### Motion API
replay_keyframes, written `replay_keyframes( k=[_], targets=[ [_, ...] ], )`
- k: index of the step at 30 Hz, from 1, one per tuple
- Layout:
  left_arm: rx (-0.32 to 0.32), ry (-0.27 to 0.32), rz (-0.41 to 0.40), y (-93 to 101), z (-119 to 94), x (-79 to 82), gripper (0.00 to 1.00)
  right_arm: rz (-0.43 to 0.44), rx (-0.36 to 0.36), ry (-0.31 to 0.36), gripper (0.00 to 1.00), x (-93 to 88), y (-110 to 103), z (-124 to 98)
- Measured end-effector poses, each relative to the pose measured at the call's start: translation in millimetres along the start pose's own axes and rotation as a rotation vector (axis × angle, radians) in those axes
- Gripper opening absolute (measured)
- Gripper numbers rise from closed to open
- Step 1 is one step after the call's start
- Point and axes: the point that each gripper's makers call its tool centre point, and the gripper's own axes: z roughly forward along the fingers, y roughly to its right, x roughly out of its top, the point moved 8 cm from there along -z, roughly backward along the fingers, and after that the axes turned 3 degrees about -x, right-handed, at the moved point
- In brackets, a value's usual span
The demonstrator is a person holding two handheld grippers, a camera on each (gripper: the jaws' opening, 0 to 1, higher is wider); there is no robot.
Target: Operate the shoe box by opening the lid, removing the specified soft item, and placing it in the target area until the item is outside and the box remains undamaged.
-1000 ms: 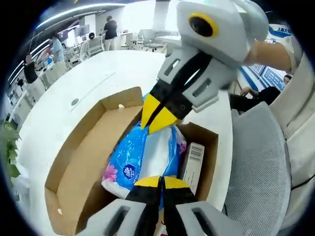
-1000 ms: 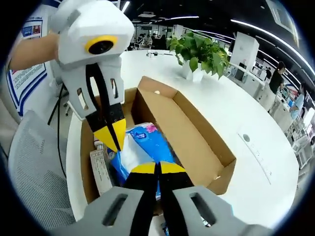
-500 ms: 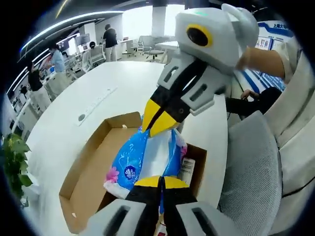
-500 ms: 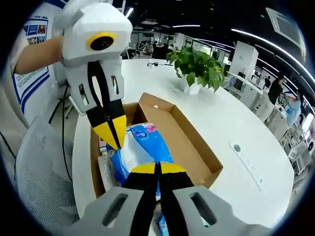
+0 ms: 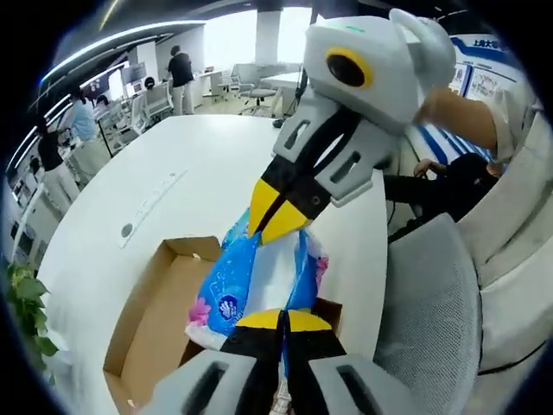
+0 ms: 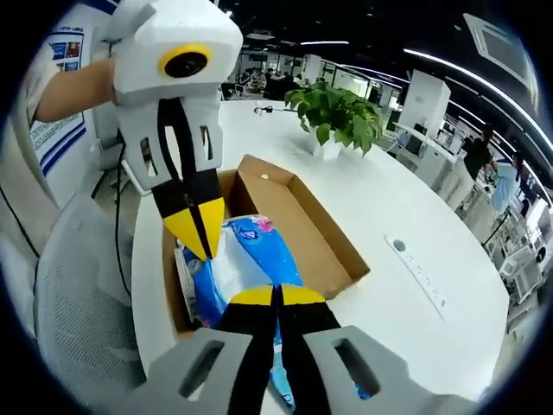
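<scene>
Gripping: both pairs of yellow-tipped jaws are pressed together on one soft plastic pack.
Left gripper (image 5: 283,321): jaws closed on the near end of the tissue pack (image 5: 251,277), tips meeting with no gap.
Right gripper (image 6: 276,296): jaws likewise closed on the pack's other end; in the left gripper view it (image 5: 278,214) comes down from the upper right, its pointed tips pinching the crinkled wrapper.
Tissue pack: glossy blue and white film with a pink flower print, wrinkled and pulled taut between the two grips, held above the box opening.
Shoe box (image 5: 149,320): plain brown cardboard, rectangular, lying open on the table; its inner walls are bare and matte.
Inside the box: in the right gripper view, a small white printed carton (image 6: 183,264) lies against the near wall beside the pack.
Table (image 5: 173,164): smooth, white, rounded edge.
Chair (image 5: 432,320): grey mesh back, just beside the table.
Potted plant (image 6: 335,112): leafy green, in a white pot, well apart from the box.
</scene>
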Motion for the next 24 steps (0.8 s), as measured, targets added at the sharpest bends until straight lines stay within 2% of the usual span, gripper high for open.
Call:
replay_keyframes(
  k=[12, 24],
  targets=[
    [-0.073, -0.005, 0.046, 7.9, 41, 45.8, 0.00, 0.051, -0.015, -0.027, 0.00, -36.2, 26, -35],
    [-0.116, 0.013, 0.085, 12.7, 77, 82.6, 0.00, 0.083, -0.037, -0.046, 0.00, -70.0, 56, -61]
  ],
)
